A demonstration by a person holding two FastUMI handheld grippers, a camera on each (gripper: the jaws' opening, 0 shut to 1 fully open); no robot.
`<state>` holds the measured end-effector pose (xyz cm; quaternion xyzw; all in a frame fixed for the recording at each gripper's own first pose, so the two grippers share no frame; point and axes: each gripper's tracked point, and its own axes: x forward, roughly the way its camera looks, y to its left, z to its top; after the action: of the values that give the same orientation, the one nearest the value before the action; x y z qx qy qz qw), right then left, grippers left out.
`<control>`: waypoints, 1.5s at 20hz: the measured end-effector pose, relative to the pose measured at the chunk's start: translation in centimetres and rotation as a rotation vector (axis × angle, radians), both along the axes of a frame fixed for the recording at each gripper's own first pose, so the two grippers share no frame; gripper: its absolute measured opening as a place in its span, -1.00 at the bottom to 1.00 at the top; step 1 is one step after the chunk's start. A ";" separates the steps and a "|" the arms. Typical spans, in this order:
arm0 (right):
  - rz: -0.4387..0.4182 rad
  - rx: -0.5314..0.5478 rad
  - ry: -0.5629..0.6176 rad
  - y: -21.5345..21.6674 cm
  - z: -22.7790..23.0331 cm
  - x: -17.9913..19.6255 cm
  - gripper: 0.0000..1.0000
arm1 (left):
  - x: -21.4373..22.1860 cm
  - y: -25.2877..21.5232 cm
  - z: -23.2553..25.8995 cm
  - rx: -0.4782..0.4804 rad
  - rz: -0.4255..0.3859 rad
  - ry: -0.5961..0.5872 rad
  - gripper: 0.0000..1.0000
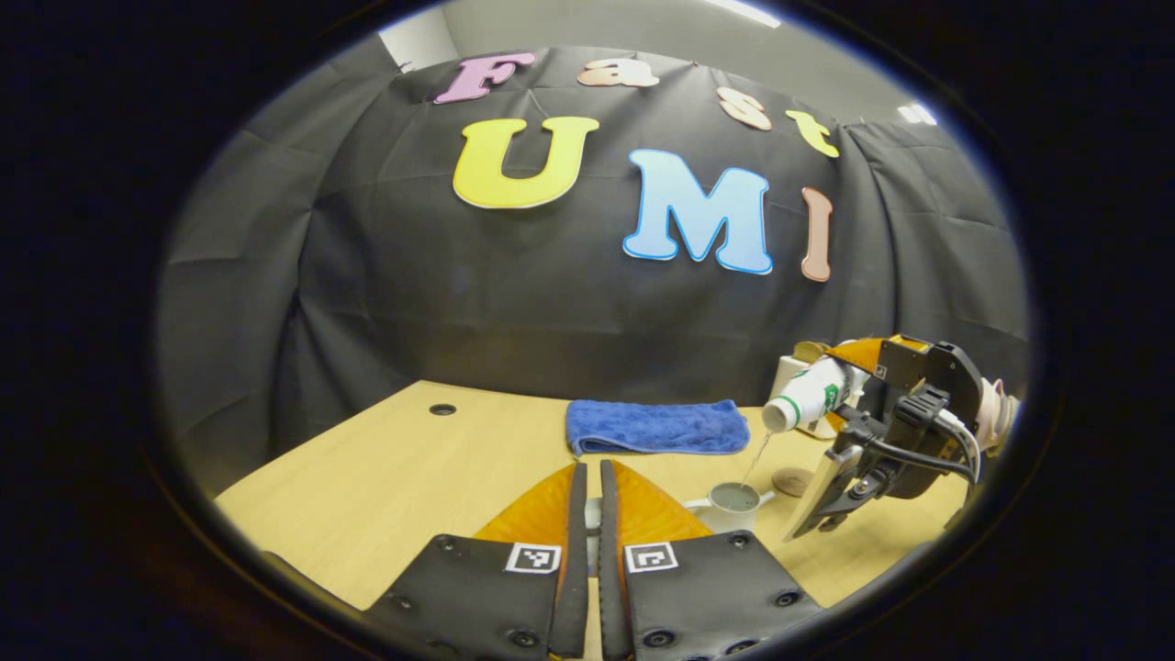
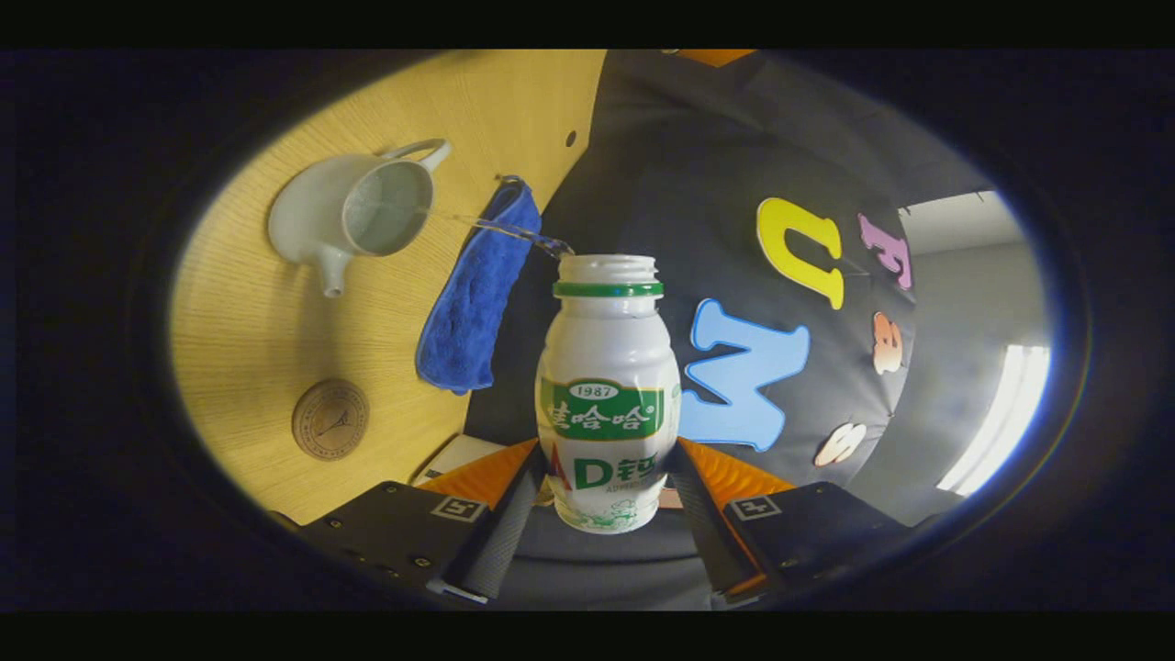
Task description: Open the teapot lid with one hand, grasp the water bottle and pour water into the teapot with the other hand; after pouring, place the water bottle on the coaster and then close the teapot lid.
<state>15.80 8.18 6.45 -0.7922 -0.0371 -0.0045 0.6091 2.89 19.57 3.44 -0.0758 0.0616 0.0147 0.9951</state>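
The white teapot [image 1: 734, 503] stands open on the wooden table, holding water; in the right gripper view the teapot [image 2: 353, 216] lies upper left. My right gripper [image 2: 608, 452] is shut on a white water bottle [image 2: 608, 404] with a green label, uncapped and tilted. A thin stream of water runs from its mouth into the pot. From the left gripper view, the right gripper [image 1: 904, 422] and the bottle [image 1: 812, 397] hang above and right of the pot. My left gripper [image 1: 588, 470] is held left of the pot, its fingers pressed on a small white piece, the teapot lid [image 1: 593, 516], mostly hidden.
A round brown coaster [image 2: 330, 420] lies on the table near the pot; the coaster [image 1: 793, 480] is just right of it. A folded blue cloth [image 1: 656, 427] lies behind. A white box [image 1: 788, 372] stands at the back right. A cable hole [image 1: 442, 409] is at the far left.
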 end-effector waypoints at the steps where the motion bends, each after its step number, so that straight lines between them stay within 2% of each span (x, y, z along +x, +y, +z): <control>1: 0.002 -0.004 -0.001 0.0 0.0 0.0 0.60 | 0.0 0.0 0.0 0.000 0.000 0.001 -0.70; 2: 0.003 -0.006 0.000 0.1 0.0 0.0 0.60 | 0.0 0.0 0.0 0.000 0.001 0.001 -0.77; 17: 0.019 -0.047 0.002 0.6 0.3 0.0 0.60 | 0.1 0.1 -0.3 -0.003 0.001 0.010 -0.77; 18: 0.021 -0.052 0.000 0.7 0.4 0.0 0.61 | 0.1 0.1 -0.5 -0.003 0.001 0.011 -0.70; 24: 0.036 -0.073 -0.006 1.2 0.5 -0.1 0.60 | 0.2 0.1 -0.6 -0.005 -0.001 0.017 -0.70; 25: 0.040 -0.078 -0.009 1.3 0.6 0.0 0.60 | 0.1 0.1 -0.5 -0.005 -0.001 0.017 -0.77; 26: 0.043 -0.084 -0.012 1.4 0.6 -0.1 0.61 | 0.1 0.1 -0.5 -0.004 0.000 0.017 -0.70; 30: 0.057 -0.099 -0.021 2.1 0.9 0.0 0.60 | 0.1 0.2 -0.6 -0.003 0.001 0.020 -0.70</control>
<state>15.81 10.24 7.32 -0.8198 -0.0663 0.0063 0.5688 3.04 19.78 2.80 -0.0773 0.0714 0.0157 0.9943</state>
